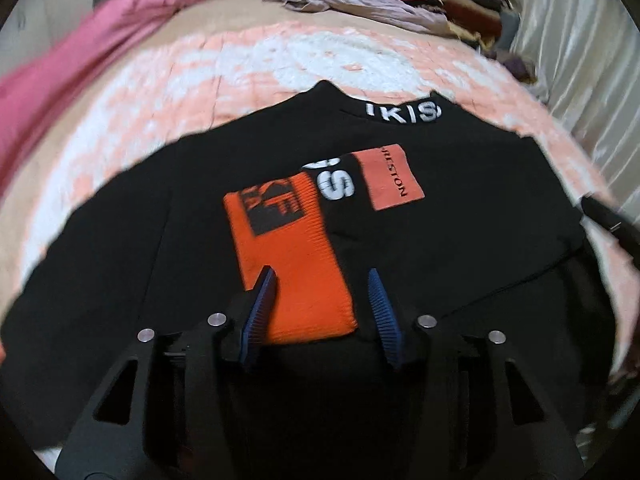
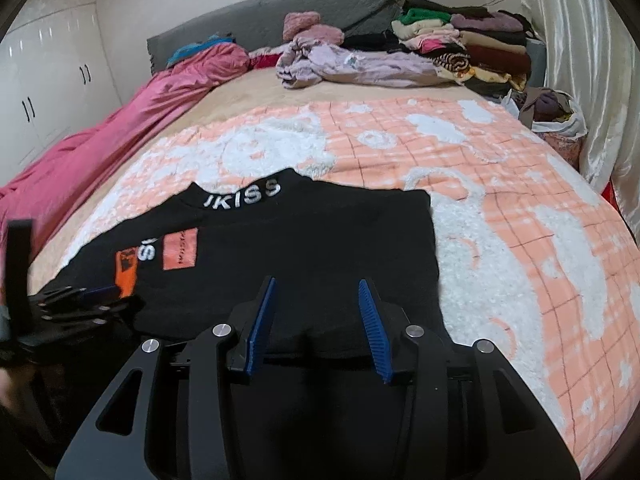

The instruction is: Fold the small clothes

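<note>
A black sweater (image 1: 440,240) with white "IKISS" lettering on its collar (image 1: 404,114) lies flat on the bed, part folded. Its orange ribbed cuff (image 1: 296,260) lies across the chest beside an orange patch (image 1: 394,182). My left gripper (image 1: 322,278) hovers open over the near end of that cuff, which shows between the blue pads without being pinched. In the right wrist view the same sweater (image 2: 320,240) fills the near centre. My right gripper (image 2: 317,282) stands open over its near right part, nothing clamped. The left gripper (image 2: 80,300) shows at the sweater's left edge.
The bed carries a peach and white blanket (image 2: 500,220). A pink quilt (image 2: 120,132) runs along the left side. Loose lilac clothes (image 2: 340,64) and a stack of folded garments (image 2: 472,48) sit at the headboard. A curtain (image 2: 592,80) hangs at the right, with a bag (image 2: 556,120) below.
</note>
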A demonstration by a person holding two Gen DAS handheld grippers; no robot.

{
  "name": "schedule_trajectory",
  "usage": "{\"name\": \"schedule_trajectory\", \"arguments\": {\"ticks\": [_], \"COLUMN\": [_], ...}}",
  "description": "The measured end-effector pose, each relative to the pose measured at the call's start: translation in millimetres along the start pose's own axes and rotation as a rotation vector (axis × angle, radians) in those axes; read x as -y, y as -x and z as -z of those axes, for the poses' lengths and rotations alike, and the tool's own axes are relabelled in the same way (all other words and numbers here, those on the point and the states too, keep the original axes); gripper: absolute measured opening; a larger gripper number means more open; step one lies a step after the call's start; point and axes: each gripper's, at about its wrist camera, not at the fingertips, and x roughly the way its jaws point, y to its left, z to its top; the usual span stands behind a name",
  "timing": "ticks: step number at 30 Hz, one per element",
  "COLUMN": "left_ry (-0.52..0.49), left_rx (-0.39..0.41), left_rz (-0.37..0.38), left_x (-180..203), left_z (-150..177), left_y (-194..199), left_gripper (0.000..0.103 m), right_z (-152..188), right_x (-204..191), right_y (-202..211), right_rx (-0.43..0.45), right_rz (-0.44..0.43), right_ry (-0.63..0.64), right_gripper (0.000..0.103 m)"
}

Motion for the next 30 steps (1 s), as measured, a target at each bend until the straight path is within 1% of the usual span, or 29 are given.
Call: {"name": "schedule_trajectory", "arguments": {"ticks": [1, 3, 8, 12, 13, 14, 15, 16, 17, 19, 21, 23, 26, 30], "left_ry": [0.028, 0.048, 0.042, 0.053, 0.053, 0.053, 0.052, 0.046, 0.044, 0.050, 0.039, 0.030, 0.045, 0.046], "left_rx": [-0.004, -0.007, -0.008, -0.009, -0.009, -0.008, -0.007, -0.001, 0.004, 0.035, 0.063, 0.070, 0.070, 0.091], "left_rz": [0.027, 0.052, 0.057, 0.069, 0.067, 0.056, 0.032, 0.026, 0.041, 0.060, 0.029, 0.008, 0.005, -0.017], "left_x": [-6, -11, -8, -11, -11, -11, -11, -11, -12, -13, -13, -12, -16, -18], "left_z": [0, 1, 1, -1, -1, -2, -2, -3, -4, -7, -8, -8, -9, -9], "left_y": [2, 0, 2, 3, 4, 4, 5, 8, 12, 21, 30, 32, 33, 39], "left_gripper": [0.042, 0.042, 0.042, 0.042, 0.044, 0.055, 0.059, 0.060, 0.060, 0.060, 0.060, 0.062, 0.065, 0.072], "right_z": [1, 4, 15, 21, 22, 22, 22, 22, 23, 25, 28, 29, 29, 29], "right_x": [0, 2, 19, 21, 20, 19, 18, 17, 16, 13, 11, 10, 9, 4], "right_y": [-3, -13, -38, -39, -39, -38, -36, -33, -28, -21, -15, -11, -3, 5], "right_rx": [-0.008, -0.035, -0.129, -0.128, -0.128, -0.126, -0.121, -0.114, -0.104, -0.087, -0.076, -0.068, -0.055, -0.037], "right_rz": [0.003, 0.014, 0.041, 0.033, 0.038, 0.039, 0.038, 0.030, 0.018, 0.015, 0.020, 0.011, -0.003, -0.016], "right_ry": [0.000, -0.005, -0.042, -0.040, -0.033, -0.031, -0.029, -0.032, -0.040, -0.040, -0.030, -0.036, -0.056, -0.058], "right_gripper": [0.041, 0.041, 0.041, 0.041, 0.041, 0.042, 0.043, 0.049, 0.053, 0.056, 0.058, 0.066, 0.073, 0.074]}}
